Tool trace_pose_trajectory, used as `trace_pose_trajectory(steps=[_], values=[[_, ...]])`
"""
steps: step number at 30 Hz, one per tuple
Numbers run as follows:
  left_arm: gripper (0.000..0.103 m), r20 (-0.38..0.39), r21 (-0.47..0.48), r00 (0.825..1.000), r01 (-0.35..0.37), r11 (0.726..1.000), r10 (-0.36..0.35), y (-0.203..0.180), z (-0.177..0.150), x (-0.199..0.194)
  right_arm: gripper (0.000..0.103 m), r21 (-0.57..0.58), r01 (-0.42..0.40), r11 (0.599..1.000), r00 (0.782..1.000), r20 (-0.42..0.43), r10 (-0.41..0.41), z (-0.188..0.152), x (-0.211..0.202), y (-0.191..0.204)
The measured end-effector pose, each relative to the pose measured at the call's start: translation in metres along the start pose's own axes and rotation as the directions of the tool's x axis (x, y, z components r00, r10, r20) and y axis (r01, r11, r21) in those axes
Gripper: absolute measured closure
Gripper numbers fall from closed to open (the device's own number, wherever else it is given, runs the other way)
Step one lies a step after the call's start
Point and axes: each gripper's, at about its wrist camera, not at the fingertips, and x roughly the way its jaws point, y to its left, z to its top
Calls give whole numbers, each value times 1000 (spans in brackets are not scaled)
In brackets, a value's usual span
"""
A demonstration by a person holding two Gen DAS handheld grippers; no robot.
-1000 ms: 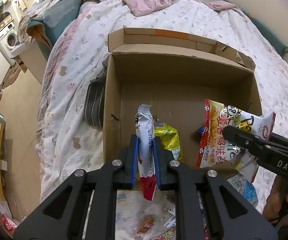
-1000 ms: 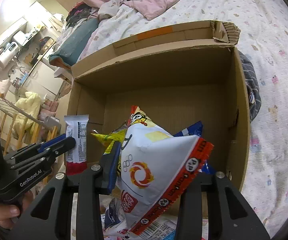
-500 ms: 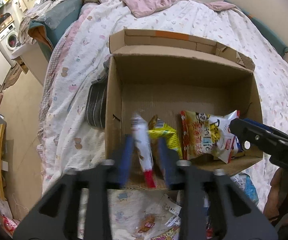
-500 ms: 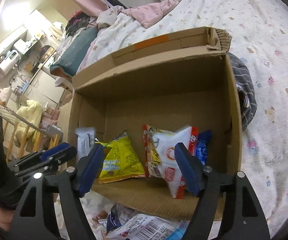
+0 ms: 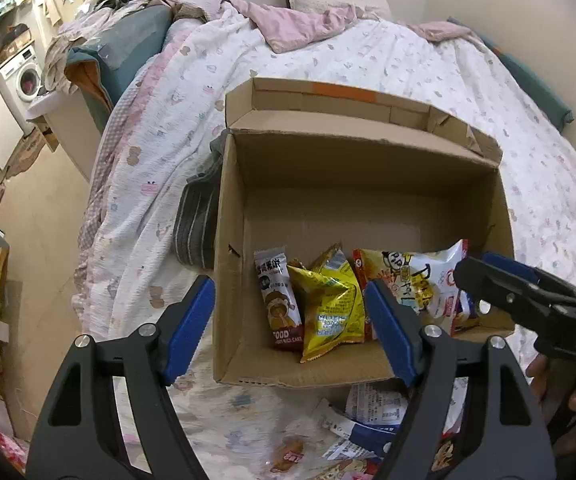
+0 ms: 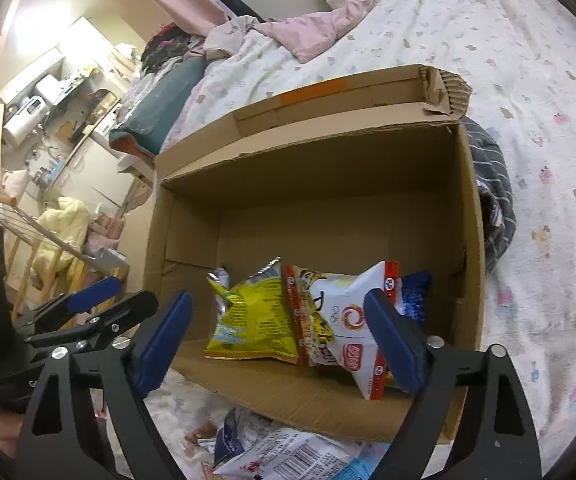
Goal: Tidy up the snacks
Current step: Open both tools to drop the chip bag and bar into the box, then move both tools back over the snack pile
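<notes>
We see both grippers empty, jaws opening wide — left gripper (image 5: 288,328), right gripper (image 6: 279,336). Snacks sit inside the box (image 5: 223,240) on the bed (image 5: 368,52) — bar (image 5: 277,300), yellow bag (image 5: 330,308), white bag (image 6: 348,320).

The blue packet (image 6: 414,294) (three o'clock in the box (image 6: 470,240)) hides behind the white bag (image 6: 352,320).

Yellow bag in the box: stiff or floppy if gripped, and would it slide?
The yellow bag looks puffed and creased, so probably light and crushable. Its glossy foil may slip between pads. It leans on the white bag, so pulling it could topple that.
</notes>
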Motion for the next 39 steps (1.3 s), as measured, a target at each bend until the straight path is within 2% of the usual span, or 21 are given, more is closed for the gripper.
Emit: trace_pose_trajectory(steps=[9, 16, 21, 29, 39], values=[[28, 24, 4, 1000, -11, 1000, 11, 1, -6, -5, 13, 4, 1, 1000, 1000, 17, -1, 0, -12, -3], [28, 36, -36, 999, 23, 999, -22, 6, -16, -21, 13, -3, -1, 1000, 999, 45, 1, -5, -29, 2], [28, 60, -24, 998, 8, 1000, -7, 6, -24, -35, 13, 11, 9, 1000, 998, 63, -10, -14, -44, 3], [28, 44, -40, 999, 9, 999, -7, 15, -42, -44, 13, 23, 15, 1000, 995, 94, -17, -27, -67, 9], [28, 36, -33, 999, 32, 999, -31, 11, -72, -61, 13, 49, 31, 998, 995, 92, -35, -62, -91, 8]])
